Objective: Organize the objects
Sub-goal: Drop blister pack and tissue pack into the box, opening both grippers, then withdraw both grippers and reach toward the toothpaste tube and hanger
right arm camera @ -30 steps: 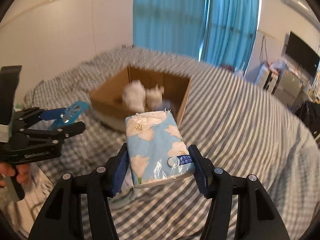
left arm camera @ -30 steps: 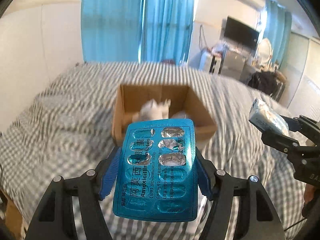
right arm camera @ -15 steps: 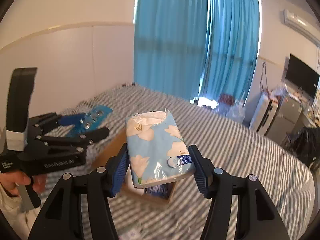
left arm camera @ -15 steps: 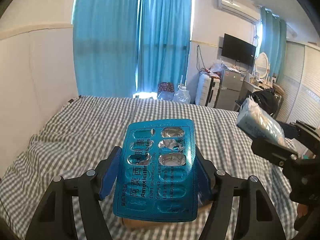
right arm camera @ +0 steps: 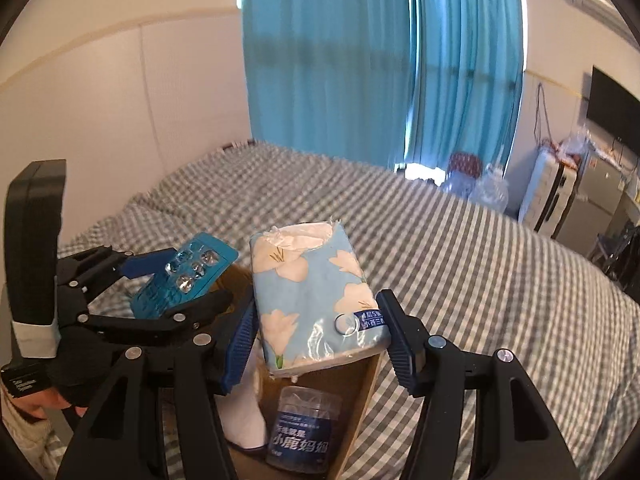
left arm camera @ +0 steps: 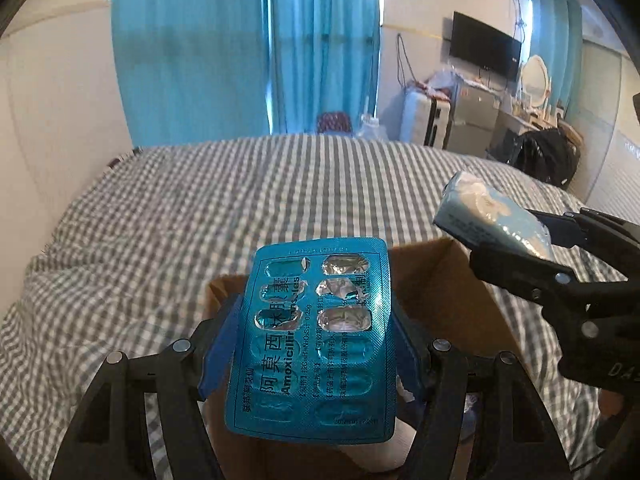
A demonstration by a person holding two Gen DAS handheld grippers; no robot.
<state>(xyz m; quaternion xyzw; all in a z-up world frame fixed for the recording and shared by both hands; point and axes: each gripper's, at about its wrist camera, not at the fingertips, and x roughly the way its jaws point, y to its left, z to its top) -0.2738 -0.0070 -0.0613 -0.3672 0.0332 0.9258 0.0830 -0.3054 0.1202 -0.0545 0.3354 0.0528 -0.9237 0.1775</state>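
- Your left gripper [left arm camera: 316,344] is clamped on the blister pack [left arm camera: 312,336], held over the box [left arm camera: 452,300].
- Your right gripper [right arm camera: 320,332] pinches the tissue pack [right arm camera: 316,296] above the same box.
- A jar [right arm camera: 304,424] and white bundle [right arm camera: 244,412] already lie inside; both held items are not yet dropped.

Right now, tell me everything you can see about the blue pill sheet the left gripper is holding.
The pill sheet is a flat teal foil blister pack printed with Chinese characters and "Amoxicillin". Several pockets near its top are torn open, showing crumpled silver foil; the lower ones look intact. The left gripper clamps it by both long edges between blue pads, top end tilted away. It hangs over the open cardboard box on the checked bedspread, touching only the pads.
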